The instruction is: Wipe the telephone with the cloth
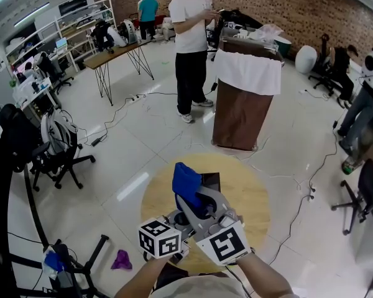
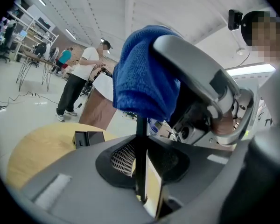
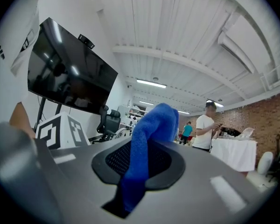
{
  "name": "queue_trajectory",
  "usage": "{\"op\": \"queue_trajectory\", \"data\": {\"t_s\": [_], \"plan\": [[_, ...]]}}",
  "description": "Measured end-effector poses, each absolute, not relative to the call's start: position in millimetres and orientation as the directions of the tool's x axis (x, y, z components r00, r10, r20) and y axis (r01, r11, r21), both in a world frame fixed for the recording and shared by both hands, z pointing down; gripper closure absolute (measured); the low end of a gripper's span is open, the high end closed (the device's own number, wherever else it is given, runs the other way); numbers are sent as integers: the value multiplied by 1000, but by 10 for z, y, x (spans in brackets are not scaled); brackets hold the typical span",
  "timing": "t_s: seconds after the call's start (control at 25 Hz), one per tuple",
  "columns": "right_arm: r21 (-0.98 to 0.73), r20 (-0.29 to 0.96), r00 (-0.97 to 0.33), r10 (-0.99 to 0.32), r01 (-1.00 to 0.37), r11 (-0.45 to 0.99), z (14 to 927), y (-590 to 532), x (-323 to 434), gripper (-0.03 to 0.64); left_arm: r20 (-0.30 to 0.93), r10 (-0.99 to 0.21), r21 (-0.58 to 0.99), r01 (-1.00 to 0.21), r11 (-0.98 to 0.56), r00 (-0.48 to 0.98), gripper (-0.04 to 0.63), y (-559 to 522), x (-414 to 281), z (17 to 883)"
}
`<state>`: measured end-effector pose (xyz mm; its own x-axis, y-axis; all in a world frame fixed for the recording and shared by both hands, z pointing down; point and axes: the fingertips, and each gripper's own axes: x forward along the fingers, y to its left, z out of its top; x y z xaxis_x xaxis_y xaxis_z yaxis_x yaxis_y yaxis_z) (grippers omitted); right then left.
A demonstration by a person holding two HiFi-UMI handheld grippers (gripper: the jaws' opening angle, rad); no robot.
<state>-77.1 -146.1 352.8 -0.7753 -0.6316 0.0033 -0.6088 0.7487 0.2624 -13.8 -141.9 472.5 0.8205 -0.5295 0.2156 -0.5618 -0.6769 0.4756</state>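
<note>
Much bare table around the cloth

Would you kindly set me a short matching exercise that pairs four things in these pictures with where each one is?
Things:
1. blue cloth
2. telephone
3. black box
4. brown stand

Places:
A. on the round table
B. in the left gripper's jaws
C. on the floor beyond the table
D. in the right gripper's jaws

Pairs: 1-D, 2-B, 3-A, 4-C
</note>
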Motion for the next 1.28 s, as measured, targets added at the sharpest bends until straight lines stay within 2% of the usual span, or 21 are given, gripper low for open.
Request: {"op": "queue_trajectory", "data": {"t_s": [1.0, 1.28], "plan": [[351, -113, -724, -681, -670, 654, 3007, -1739, -555, 555, 205, -497, 481, -529, -699, 843, 532, -1318, -83, 4742], [337, -111, -688, -717, -705, 624, 3052, -1846, -373, 555, 188, -493, 489, -516, -703, 850, 532, -1310, -84, 4716]]}}
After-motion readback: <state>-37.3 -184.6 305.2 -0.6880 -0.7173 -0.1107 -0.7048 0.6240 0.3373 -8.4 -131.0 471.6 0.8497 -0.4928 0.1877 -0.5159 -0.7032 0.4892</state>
